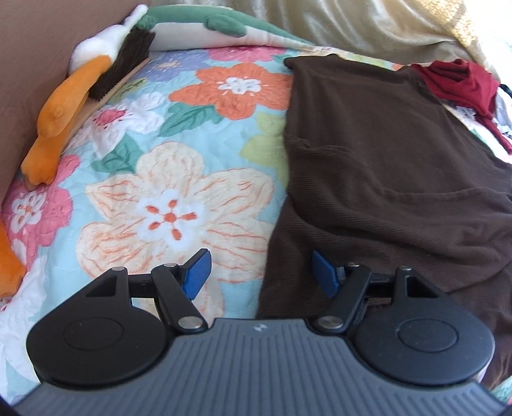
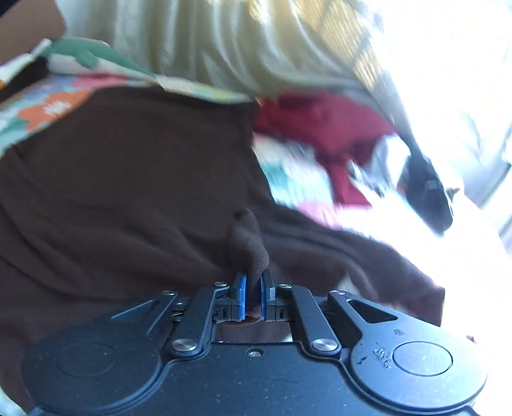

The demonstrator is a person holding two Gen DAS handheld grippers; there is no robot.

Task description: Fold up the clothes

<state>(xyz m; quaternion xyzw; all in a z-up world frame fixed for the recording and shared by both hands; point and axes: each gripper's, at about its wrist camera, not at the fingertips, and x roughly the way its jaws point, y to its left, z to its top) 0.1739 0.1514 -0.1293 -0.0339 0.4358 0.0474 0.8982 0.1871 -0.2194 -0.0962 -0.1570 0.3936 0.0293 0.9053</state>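
A dark brown ribbed knit garment (image 1: 384,166) lies spread on a quilted bedspread printed with large orange, pink and cream flowers (image 1: 166,179), covering its right-hand part in the left wrist view. The garment's left edge runs down the quilt toward the camera, and soft creases cross its lower half.

The right gripper (image 2: 253,288), black with blue pads, is clamped on a raised pinch of the brown fabric; the pads stand almost together with the fold squeezed between them and bulging up above the tips. This view is motion-blurred toward the right.

The left gripper (image 1: 259,272), of the same build, hangs with its jaws spread wide above the garment's near left edge. One blue pad sits over the quilt, the other over the brown cloth, and nothing is held between them.

Beyond the garment, at its far right corner, lies a crumpled dark red garment (image 1: 460,83). A pale cream draped fabric (image 1: 368,25) rises behind the bed.

Along the quilt's far left edge rest an orange and white plush toy (image 1: 64,108) and, touching it, a wooden-backed brush with dark bristles (image 1: 124,67). A green plush shape (image 1: 204,22) lies across the far end.
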